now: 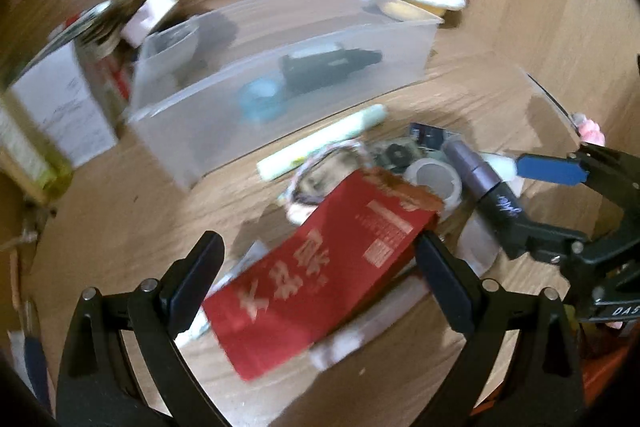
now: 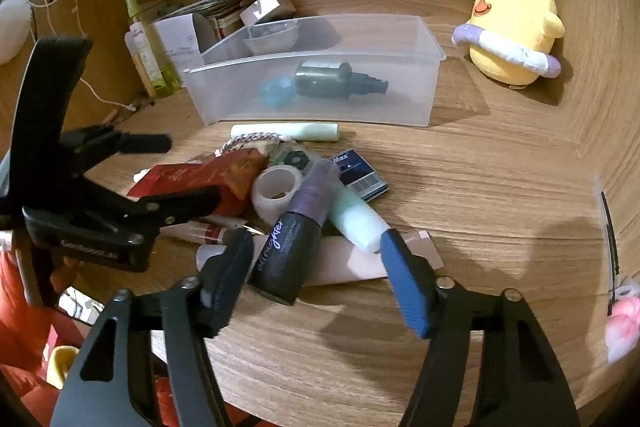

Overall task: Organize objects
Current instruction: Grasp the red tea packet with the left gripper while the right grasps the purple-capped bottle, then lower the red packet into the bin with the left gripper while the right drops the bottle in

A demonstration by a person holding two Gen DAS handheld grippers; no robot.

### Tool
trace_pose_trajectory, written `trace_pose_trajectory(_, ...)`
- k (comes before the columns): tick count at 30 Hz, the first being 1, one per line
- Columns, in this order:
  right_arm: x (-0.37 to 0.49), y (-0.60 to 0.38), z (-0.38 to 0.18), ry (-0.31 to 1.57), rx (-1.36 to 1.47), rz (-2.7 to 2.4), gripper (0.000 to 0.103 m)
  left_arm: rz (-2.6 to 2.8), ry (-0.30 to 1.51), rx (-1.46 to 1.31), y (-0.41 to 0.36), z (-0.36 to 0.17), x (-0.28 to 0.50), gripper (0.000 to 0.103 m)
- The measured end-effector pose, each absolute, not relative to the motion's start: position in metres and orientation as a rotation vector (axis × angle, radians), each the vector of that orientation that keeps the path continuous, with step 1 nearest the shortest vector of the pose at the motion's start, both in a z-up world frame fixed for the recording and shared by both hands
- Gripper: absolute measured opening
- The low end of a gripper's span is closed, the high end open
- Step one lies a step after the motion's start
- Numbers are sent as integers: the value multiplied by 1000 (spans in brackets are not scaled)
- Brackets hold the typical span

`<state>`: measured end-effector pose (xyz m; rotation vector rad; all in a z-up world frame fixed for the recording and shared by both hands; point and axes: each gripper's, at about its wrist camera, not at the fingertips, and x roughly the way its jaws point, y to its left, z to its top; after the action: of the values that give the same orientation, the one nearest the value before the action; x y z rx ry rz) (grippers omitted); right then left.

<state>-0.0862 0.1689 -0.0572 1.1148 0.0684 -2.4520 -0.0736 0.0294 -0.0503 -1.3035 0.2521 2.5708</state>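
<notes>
Left claw (image 1: 320,275) low over the wooden surface (image 1: 132,219), fingers spread wide to either side of a red packet (image 1: 312,287); pads flank it, contact not clear, left-wrist view blurred. Packet lies flat at the near edge of a pile of small things.

Right claw (image 2: 316,275) level, pointing into the same pile from the other side, jaws apart. Between its fingers the base of a dark purple spray bottle (image 2: 292,247) lying on its side, not clamped. A pale green tube (image 2: 356,219) rests just beside the bottle, near the blue pad of the right-hand finger.

Pile also holds a roll of clear tape (image 2: 276,193), a blue card box (image 2: 360,175), a white-green stick (image 2: 288,131) and a beaded bracelet (image 2: 248,139).

Behind the pile, a clear plastic bin (image 2: 400,107) on the surface; inside it a dark green bottle (image 2: 336,81) on its side, touching a blue round thing (image 2: 278,91).

Yellow chick plush (image 2: 516,31) with bunny ears upright at far right, well apart from the bin
</notes>
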Motion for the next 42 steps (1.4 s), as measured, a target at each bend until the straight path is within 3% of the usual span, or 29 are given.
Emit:
trace_pose_trajectory(8, -91, 164, -64, 102, 1129, -2454, 42, 2477, 319, -1295, 46, -61, -91, 97)
trace_pose_trajectory(12, -95, 167, -64, 104, 1132, -2467, 25, 2490, 267, -1268, 41, -60, -91, 95)
trace_pose_trajectory(16, -97, 171, -64, 86, 1131, -2481, 23, 2504, 227, -1238, 35, -56, -87, 71)
trace_pose_trajectory(20, -97, 174, -59, 65, 1109, -2500, 23, 2537, 178, -1226, 25, -52, -82, 64)
trace_pose_trajectory(22, -96, 176, -55, 59, 1090, -2513, 23, 2559, 157, -1203, 21, -47, -78, 52)
trace_pose_trajectory(28, -99, 180, -39, 39, 1023, -2549, 23, 2628, 84, -1131, 9, -26, -68, 38)
trace_pose_trajectory(32, -105, 179, -36, 36, 1018, -2545, 23, 2592, 80, -1148, 4, -25, -66, 39)
trace_pose_trajectory(34, -106, 180, -37, 34, 1027, -2535, 23, 2539, 83, -1204, 4, -31, -69, 56)
trace_pose_trajectory(35, -106, 181, -38, 31, 1031, -2533, 23, 2518, 81, -1222, 4, -35, -70, 73)
trace_pose_trajectory(36, -107, 182, -40, 24, 1039, -2530, 23, 2516, 84, -1221, 5, -37, -70, 81)
trace_pose_trajectory(42, -116, 192, -46, -47, 1061, -2518, 23, 2476, 214, -1282, 17, -56, -80, 81)
